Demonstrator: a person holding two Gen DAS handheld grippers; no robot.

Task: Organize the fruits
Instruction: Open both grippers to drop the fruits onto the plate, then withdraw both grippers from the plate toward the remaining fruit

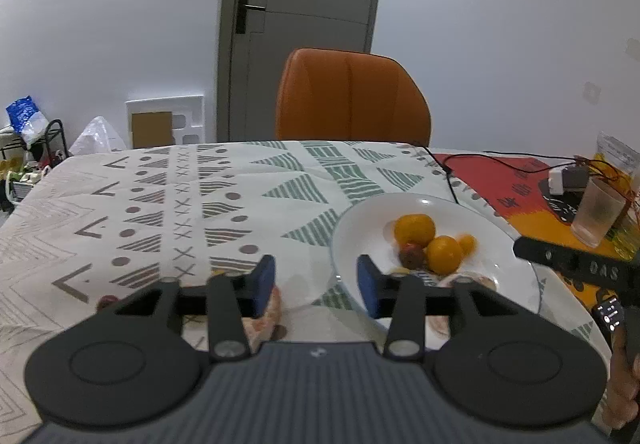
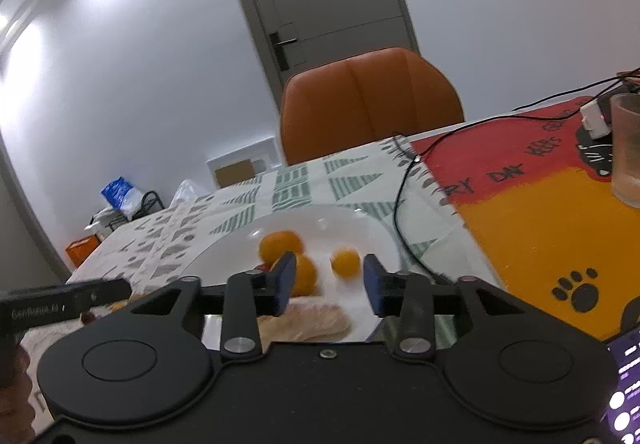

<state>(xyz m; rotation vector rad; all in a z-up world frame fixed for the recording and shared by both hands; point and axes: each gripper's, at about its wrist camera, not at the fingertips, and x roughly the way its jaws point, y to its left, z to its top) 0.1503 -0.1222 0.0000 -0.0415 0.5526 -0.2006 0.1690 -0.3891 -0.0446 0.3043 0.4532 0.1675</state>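
A white plate (image 1: 500,244) on the patterned tablecloth holds two oranges (image 1: 414,230), a small orange fruit (image 1: 467,244), a dark red fruit (image 1: 412,256) and a pale peach-like fruit at its near rim. My left gripper (image 1: 316,284) is open and empty, just left of the plate's near edge; a pinkish fruit (image 1: 268,318) lies under its left finger. In the right wrist view the plate (image 2: 224,248) shows the oranges (image 2: 280,244) and the small blurred fruit (image 2: 345,263). My right gripper (image 2: 330,284) is open and empty above the plate's near rim.
An orange chair (image 1: 352,99) stands at the table's far side. A black cable (image 1: 448,171) runs past the plate. A frosted glass (image 1: 598,217) and a charger (image 1: 566,179) sit on the red and orange mat (image 2: 540,211) at the right.
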